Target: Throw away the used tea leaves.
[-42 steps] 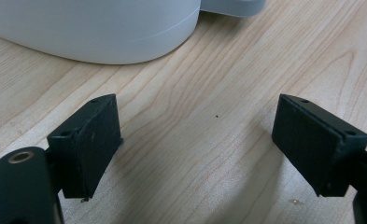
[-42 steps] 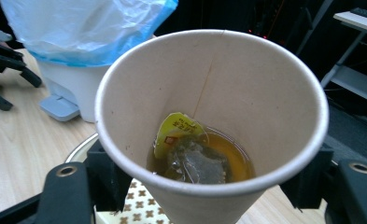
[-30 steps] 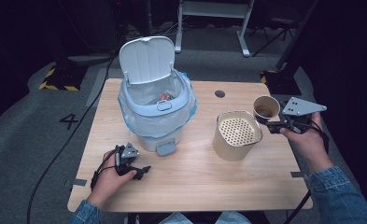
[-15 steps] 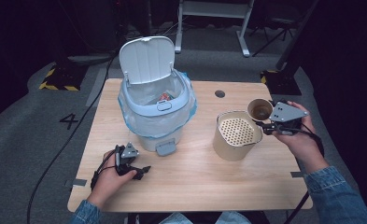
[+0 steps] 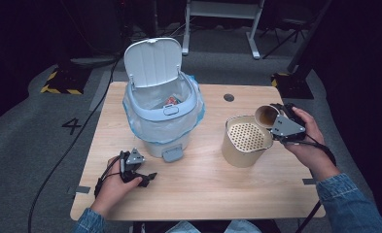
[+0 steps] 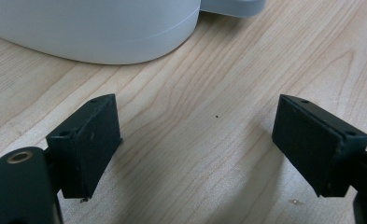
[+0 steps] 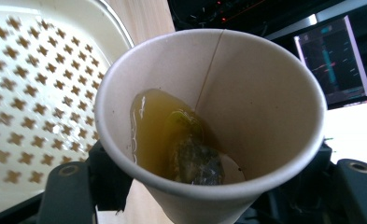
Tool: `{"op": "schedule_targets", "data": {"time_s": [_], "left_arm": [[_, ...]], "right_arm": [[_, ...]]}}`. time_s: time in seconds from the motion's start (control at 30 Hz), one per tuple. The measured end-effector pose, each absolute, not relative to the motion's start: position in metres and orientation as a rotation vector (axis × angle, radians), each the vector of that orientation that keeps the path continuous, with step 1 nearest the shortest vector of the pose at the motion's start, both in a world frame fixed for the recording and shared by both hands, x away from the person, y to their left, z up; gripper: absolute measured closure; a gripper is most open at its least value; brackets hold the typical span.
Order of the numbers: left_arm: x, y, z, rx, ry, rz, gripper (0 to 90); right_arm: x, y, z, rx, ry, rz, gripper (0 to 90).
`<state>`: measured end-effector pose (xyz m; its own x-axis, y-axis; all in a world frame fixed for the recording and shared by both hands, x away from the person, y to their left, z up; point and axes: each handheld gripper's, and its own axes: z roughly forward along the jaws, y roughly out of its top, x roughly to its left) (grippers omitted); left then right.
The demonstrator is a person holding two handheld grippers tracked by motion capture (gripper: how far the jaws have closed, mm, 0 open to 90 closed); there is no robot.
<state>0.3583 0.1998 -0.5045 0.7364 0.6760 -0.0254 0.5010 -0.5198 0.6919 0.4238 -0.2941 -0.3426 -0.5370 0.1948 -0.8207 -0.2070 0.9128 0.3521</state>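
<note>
Spillage is the main risk. Our right hand-held gripper (image 5: pixel 276 118) has its jaws clamped on a tan paper cup (image 7: pixel 209 116), tilted toward the beige perforated strainer bin (image 5: pixel 245 140) just beside it on the wooden desk (image 5: pixel 203 179). Inside the cup, amber tea (image 7: pixel 148 126) pools around a soaked tea bag (image 7: pixel 195 161). Tilting too fast sends liquid over the bin rim; squeezing harder may buckle the cup. Our left hand-held gripper (image 6: pixel 197 144) rests wide open and empty near the white lidded bin (image 5: pixel 162 116).
</note>
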Motion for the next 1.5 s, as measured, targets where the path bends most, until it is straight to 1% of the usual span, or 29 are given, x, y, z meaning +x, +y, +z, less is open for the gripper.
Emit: {"op": "schedule_targets", "data": {"time_s": [0.2, 0.53, 0.93, 1.2, 1.5], "left_arm": [[0.358, 0.200, -0.505, 2.233, 0.883, 0.322, 15.7], [0.358, 0.200, -0.505, 2.233, 0.882, 0.322, 15.6], [0.358, 0.200, -0.505, 2.233, 0.883, 0.322, 15.7], [0.358, 0.200, -0.505, 2.233, 0.883, 0.322, 15.7], [0.358, 0.200, -0.504, 2.233, 0.883, 0.322, 15.7]], "right_arm": [[0.419, -0.285, -0.350, -0.168, 1.997, 0.309, 31.8], [0.410, -0.273, -0.361, -0.351, 1.864, 0.087, 32.0], [0.395, -0.253, -0.374, -0.659, 1.528, -0.335, 32.2], [0.389, -0.241, -0.382, -0.792, 1.385, -0.465, 32.2], [0.389, -0.240, -0.381, -0.841, 1.243, -0.585, 32.3]]}}
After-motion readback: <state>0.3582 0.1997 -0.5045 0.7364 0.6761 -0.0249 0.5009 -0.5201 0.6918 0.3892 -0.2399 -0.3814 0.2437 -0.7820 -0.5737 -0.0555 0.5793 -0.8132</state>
